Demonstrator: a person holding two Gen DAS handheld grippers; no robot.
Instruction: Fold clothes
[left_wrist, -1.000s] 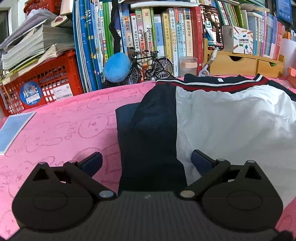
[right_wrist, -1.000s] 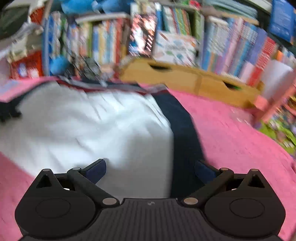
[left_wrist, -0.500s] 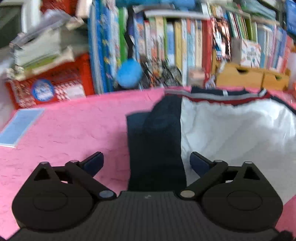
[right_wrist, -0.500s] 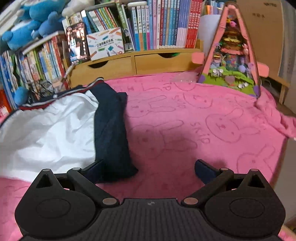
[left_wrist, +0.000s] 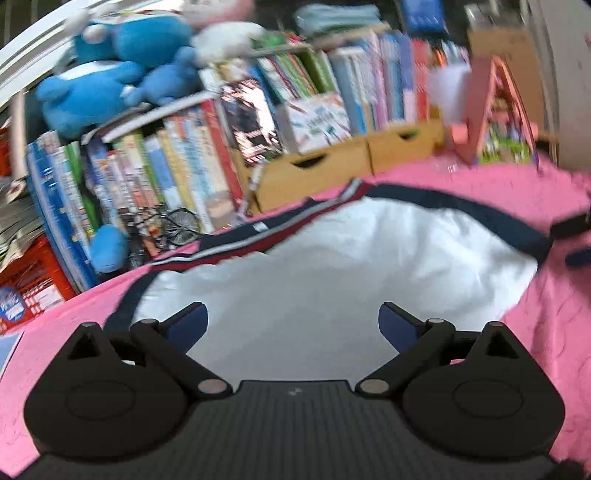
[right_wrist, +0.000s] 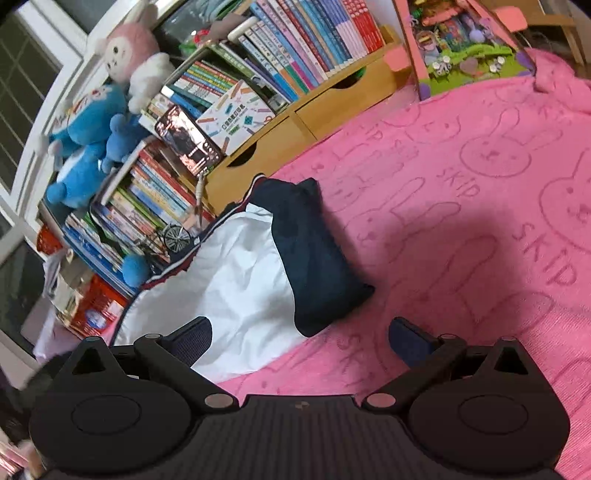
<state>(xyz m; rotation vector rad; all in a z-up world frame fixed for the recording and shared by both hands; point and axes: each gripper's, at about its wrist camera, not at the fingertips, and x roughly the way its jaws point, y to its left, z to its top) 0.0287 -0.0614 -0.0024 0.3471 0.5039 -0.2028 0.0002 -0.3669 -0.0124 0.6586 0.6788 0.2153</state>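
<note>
A white shirt (left_wrist: 325, 266) with navy sleeves and a red-striped navy collar (left_wrist: 236, 245) lies flat on the pink blanket (left_wrist: 554, 332). My left gripper (left_wrist: 293, 319) hovers open over the shirt's near white part, holding nothing. In the right wrist view the shirt (right_wrist: 236, 266) lies at the left, its navy sleeve (right_wrist: 317, 254) folded in along the right side. My right gripper (right_wrist: 301, 334) is open just in front of that sleeve's lower end, with nothing between its fingers.
A bookshelf (right_wrist: 229, 122) packed with books, blue and pink plush toys (right_wrist: 88, 140) and wooden drawers (right_wrist: 314, 114) lines the far edge. A red crate (left_wrist: 26, 277) sits at the left, a pink toy house (right_wrist: 461, 40) at the right. Bare blanket (right_wrist: 480, 184) spreads right of the shirt.
The left gripper swung right from the left navy sleeve to over the white middle. The right gripper tilted and moved slightly, now looking at the folded right sleeve. Both stayed open.
</note>
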